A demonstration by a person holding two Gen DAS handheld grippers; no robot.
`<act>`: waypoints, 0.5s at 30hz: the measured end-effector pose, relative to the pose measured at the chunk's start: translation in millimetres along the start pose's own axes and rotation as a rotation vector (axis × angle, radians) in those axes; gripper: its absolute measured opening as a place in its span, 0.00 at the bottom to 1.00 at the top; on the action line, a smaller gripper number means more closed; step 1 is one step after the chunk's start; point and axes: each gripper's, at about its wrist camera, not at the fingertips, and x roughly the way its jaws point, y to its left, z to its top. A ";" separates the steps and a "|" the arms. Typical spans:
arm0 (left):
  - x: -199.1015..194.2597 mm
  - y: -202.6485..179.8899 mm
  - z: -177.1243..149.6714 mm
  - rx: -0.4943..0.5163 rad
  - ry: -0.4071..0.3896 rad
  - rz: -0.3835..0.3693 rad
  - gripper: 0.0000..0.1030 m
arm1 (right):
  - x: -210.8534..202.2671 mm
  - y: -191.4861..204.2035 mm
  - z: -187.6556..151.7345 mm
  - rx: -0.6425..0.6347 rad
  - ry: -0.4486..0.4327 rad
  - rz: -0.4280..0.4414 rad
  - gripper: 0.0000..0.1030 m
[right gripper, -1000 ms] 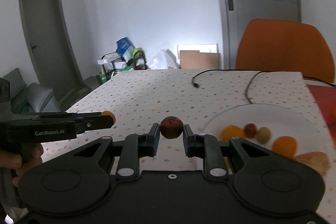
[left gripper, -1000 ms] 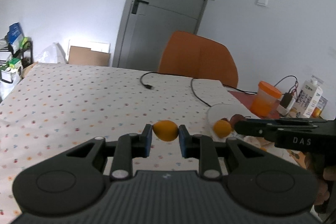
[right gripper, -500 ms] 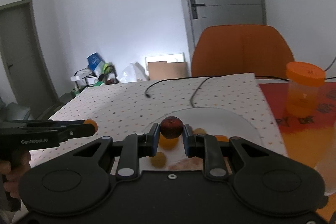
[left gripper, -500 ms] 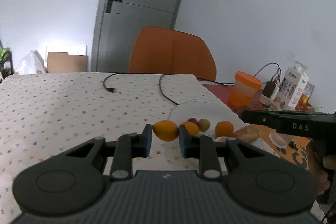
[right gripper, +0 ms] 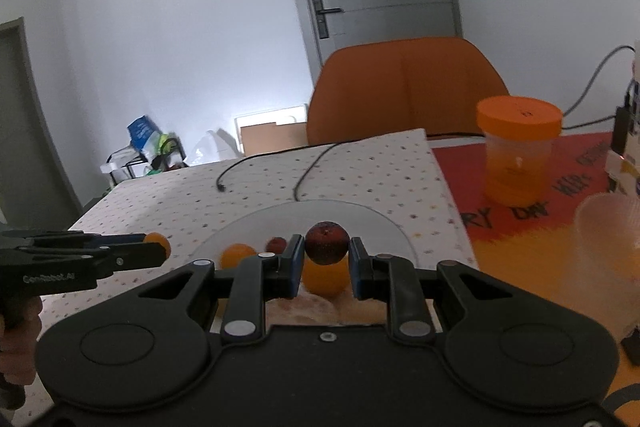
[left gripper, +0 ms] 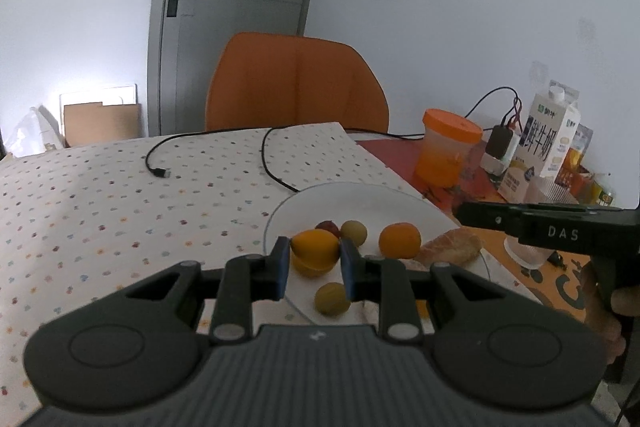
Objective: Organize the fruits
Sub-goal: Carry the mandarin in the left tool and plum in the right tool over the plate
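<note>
Gripping a smooth yellow-orange fruit (left gripper: 315, 245) between its blue pads, the left claw (left gripper: 315, 263) sits at the lower middle of its frame, closed on the fruit's two sides. The fruit is oval and glossy and hangs over the near left part of a round white plate (left gripper: 360, 197). Just below it in the frame lies another orange fruit (left gripper: 312, 267), and lower still a small dull green one (left gripper: 332, 299). Farther up the plate sit a second green fruit (left gripper: 354, 233), a dark red one (left gripper: 327, 226) and a round orange one (left gripper: 400, 239), with a crusty piece of bread (left gripper: 450, 246) at the plate's right edge.

The right claw (right gripper: 326, 263) is closed on a round dark red fruit (right gripper: 327, 242) with a matt, speckled skin, held over the same plate (right gripper: 320, 213); an orange fruit (right gripper: 325, 278) shows directly beneath it.

The worktop (left gripper: 100, 195) wears a white cloth dotted with small coloured spots, and a thin black cable (left gripper: 208, 147) curls across it. At the right stand a translucent jar with an orange lid (left gripper: 446, 153) and a milk carton (left gripper: 550, 135). An orange chair (left gripper: 296, 83) stands behind.
</note>
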 end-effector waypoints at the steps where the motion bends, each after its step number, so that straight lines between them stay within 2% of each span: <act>1: 3.0 -1.6 0.7 0.003 0.004 -0.001 0.24 | 1.2 -3.5 -0.9 0.008 0.001 -0.004 0.21; 11: 28.8 -19.7 5.2 0.023 0.033 -0.027 0.25 | 9.1 -19.9 -1.5 0.043 0.000 -0.011 0.21; 15: 32.4 -21.9 4.6 0.033 0.037 -0.003 0.25 | 14.1 -20.1 0.5 0.042 0.001 -0.007 0.21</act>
